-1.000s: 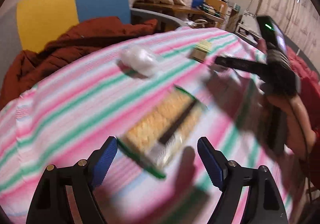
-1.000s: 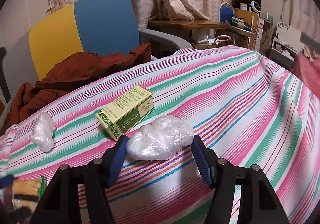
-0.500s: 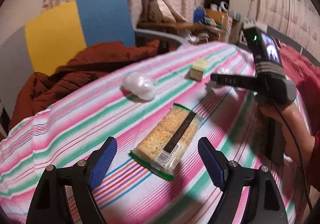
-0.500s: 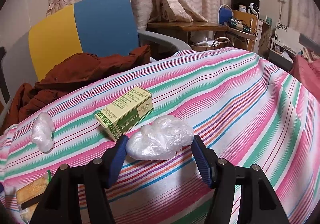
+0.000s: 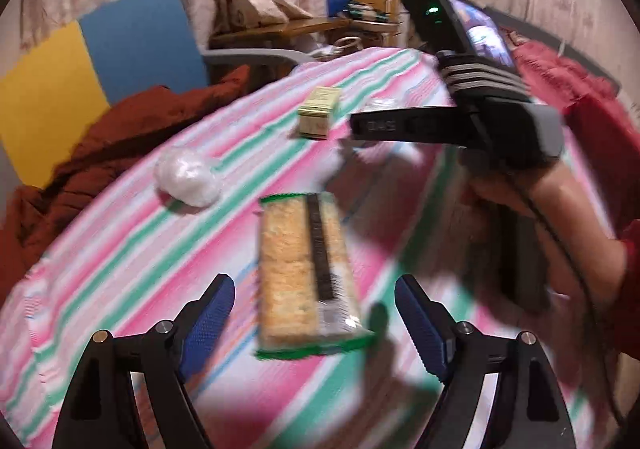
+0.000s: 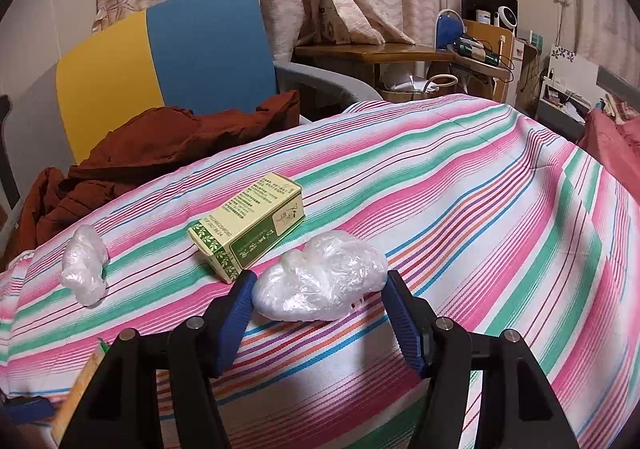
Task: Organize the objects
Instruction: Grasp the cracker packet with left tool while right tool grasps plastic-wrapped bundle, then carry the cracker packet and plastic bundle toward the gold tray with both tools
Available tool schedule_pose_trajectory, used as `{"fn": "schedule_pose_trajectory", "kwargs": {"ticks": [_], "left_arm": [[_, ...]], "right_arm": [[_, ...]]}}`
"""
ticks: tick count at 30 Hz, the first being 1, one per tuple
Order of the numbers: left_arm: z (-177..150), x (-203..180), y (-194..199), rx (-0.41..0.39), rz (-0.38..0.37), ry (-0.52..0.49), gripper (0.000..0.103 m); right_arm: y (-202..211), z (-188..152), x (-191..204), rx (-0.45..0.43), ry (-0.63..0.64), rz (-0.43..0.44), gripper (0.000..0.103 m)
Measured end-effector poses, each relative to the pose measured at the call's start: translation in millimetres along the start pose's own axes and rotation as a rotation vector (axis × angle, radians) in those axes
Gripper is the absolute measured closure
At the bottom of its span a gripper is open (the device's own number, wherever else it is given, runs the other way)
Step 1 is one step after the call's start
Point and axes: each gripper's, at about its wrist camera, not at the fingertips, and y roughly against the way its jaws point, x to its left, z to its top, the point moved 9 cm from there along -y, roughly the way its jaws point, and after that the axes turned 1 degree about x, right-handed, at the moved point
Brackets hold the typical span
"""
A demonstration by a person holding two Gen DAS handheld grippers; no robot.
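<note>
A cracker pack (image 5: 308,269) in clear wrap with green ends lies on the striped cloth between the open blue pads of my left gripper (image 5: 316,313). A crumpled white plastic bag (image 5: 188,177) lies to its far left. A green and cream box (image 5: 320,111) lies farther back. My right gripper (image 6: 318,309) is open, its pads on either side of a second crumpled plastic bag (image 6: 324,281). The box (image 6: 248,225) lies just behind it on the left. The first bag (image 6: 84,265) shows at the left of the right wrist view.
A striped pink, green and white cloth (image 6: 480,189) covers the table. A blue and yellow chair (image 6: 168,61) with a rust-red garment (image 6: 168,141) stands behind it. The right hand-held gripper body (image 5: 480,121) fills the right of the left wrist view. A cluttered desk (image 6: 400,49) stands behind.
My left gripper has swung so the cracker pack now lies lengthwise between its pads and closer. The right gripper has stayed still around the plastic bag.
</note>
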Motion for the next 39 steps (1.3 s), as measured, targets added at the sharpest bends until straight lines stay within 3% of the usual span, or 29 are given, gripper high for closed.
{"fn": "schedule_pose_trajectory", "kwargs": {"ticks": [6,8,15,16,20,28,39], "left_arm": [[12,8,-20,0.033,-0.012,0.125,0.019],[7,11,-34,0.081,0.014,0.137,0.027],[6,16,-28,0.043,0.032,0.159,0.040],[6,15,-27,0.033,0.030,0.158,0.052],[5,19,-23,0.006,0.053,0.172,0.053],[1,31,19,-0.141,0.134,0.231,0.053],[-26,27,54,-0.185,0.166,0.251,0.053]], "right_arm": [[0,1,-1,-0.003,-0.003,-0.004,0.038],[0,1,-1,-0.003,-0.003,-0.004,0.038],[2,1,-1,-0.009,0.002,-0.011,0.038],[3,1,-1,-0.016,0.004,-0.015,0.038],[16,5,2,-0.070,0.023,-0.028,0.038],[42,-1,17,-0.116,0.096,-0.043,0.038],[95,-38,42,-0.101,0.136,0.024,0.038]]}}
